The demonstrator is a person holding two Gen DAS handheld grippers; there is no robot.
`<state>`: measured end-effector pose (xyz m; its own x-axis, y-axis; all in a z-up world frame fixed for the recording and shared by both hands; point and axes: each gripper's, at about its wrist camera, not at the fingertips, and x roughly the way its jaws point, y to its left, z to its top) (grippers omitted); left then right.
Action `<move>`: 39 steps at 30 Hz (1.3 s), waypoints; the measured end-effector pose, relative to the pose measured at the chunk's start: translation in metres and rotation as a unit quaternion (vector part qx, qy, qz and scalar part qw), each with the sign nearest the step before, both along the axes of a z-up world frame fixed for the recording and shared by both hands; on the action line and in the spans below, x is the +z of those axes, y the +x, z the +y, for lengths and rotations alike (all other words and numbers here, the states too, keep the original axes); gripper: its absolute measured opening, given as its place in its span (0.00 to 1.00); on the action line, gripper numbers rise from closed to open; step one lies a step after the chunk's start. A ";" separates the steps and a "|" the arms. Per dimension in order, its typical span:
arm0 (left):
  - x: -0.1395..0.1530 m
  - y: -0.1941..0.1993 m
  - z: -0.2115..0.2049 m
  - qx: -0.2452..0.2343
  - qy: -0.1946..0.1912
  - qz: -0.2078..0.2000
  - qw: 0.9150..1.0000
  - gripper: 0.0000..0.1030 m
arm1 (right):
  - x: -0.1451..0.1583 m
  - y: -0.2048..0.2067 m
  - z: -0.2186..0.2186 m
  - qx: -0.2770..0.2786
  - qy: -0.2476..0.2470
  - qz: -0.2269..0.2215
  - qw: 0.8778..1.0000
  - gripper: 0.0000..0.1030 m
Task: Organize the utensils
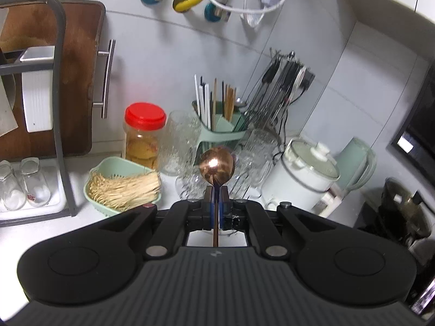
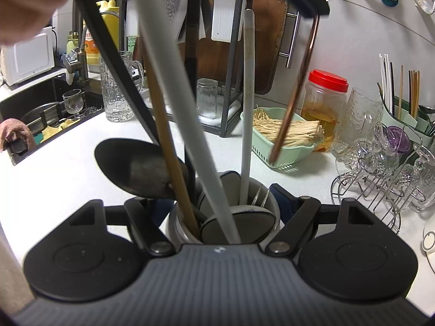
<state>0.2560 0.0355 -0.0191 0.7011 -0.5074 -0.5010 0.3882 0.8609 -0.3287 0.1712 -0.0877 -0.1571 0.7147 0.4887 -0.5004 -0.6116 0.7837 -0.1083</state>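
A copper-coloured spoon point(image 1: 216, 166) shines just ahead of the black left gripper point(image 1: 216, 199). To its left a pale green basket point(image 1: 108, 169) holds straw-coloured sticks point(image 1: 125, 188), beside a jar point(image 1: 143, 135) with a red lid. Between the right gripper's fingers, a grey holder point(image 2: 267, 206) has white and black handles.

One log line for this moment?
left gripper: shut on copper spoon, lifted | right gripper: around utensil crock | spoon not yet in crock
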 end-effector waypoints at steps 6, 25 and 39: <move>-0.010 -0.004 -0.003 -0.008 0.017 0.013 1.000 0.03 | 0.000 -0.001 0.000 -0.001 0.003 -0.001 1.000 0.77; 0.009 -0.019 0.029 0.033 0.000 0.013 0.999 0.03 | -0.001 0.002 0.001 -0.006 0.009 -0.001 1.000 0.76; -0.077 0.043 0.053 0.018 0.081 0.100 0.991 0.05 | 0.001 0.000 -0.021 -0.058 0.001 0.011 0.998 0.76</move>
